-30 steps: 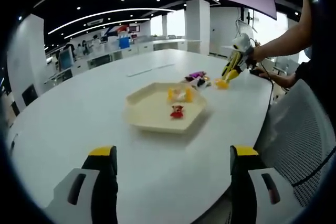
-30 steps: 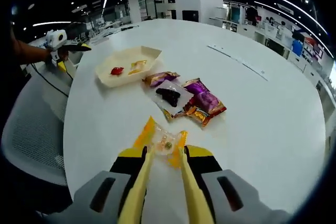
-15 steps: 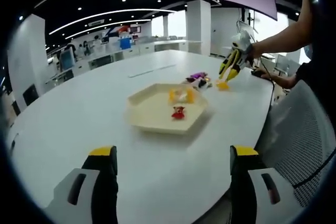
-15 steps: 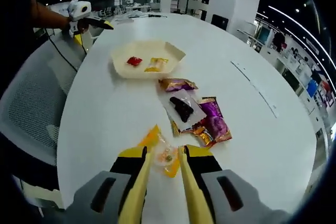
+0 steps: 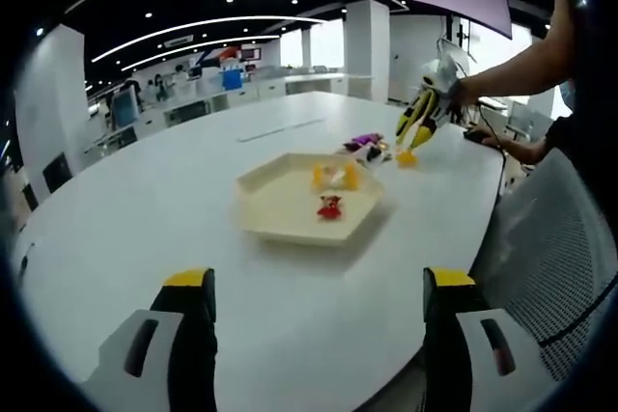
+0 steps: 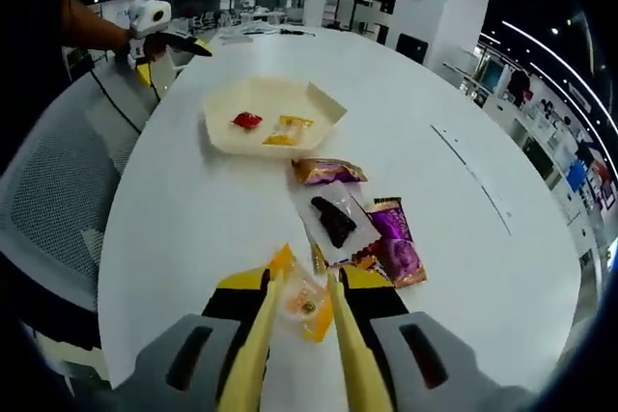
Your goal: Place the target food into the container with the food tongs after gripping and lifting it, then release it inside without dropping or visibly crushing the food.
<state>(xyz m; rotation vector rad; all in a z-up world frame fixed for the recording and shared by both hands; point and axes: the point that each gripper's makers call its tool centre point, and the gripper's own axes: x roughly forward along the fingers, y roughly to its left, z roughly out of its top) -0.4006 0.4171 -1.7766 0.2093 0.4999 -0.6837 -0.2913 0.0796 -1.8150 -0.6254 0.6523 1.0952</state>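
A cream hexagonal tray [image 5: 282, 202] sits mid-table and holds a red wrapped sweet [image 5: 330, 206] and a yellow one [image 5: 333, 176]. My left gripper [image 5: 319, 285] hovers low near the table edge, open and holding nothing. In the right gripper view, my right gripper [image 6: 301, 283] is shut on yellow food tongs [image 6: 259, 335]. The tongs pinch a clear, orange-ended wrapped candy [image 6: 305, 302] just above the table. The tray [image 6: 230, 103] lies farther ahead with the red sweet [image 6: 246, 121] and the yellow one [image 6: 288, 125]. The left gripper view shows the right gripper [image 5: 422, 121] beyond the tray.
Between candy and tray lie a gold-purple packet [image 6: 328, 173], a clear packet of dark food [image 6: 333, 222] and a purple packet [image 6: 394, 244]. A person's hand holds the left gripper [image 6: 154, 24] at the table's edge. A mesh chair [image 5: 560, 267] stands beside the table.
The right gripper has swung with the candy in the tongs, so the tray and packets now sit nearer and more centred in its view. The left gripper has not moved.
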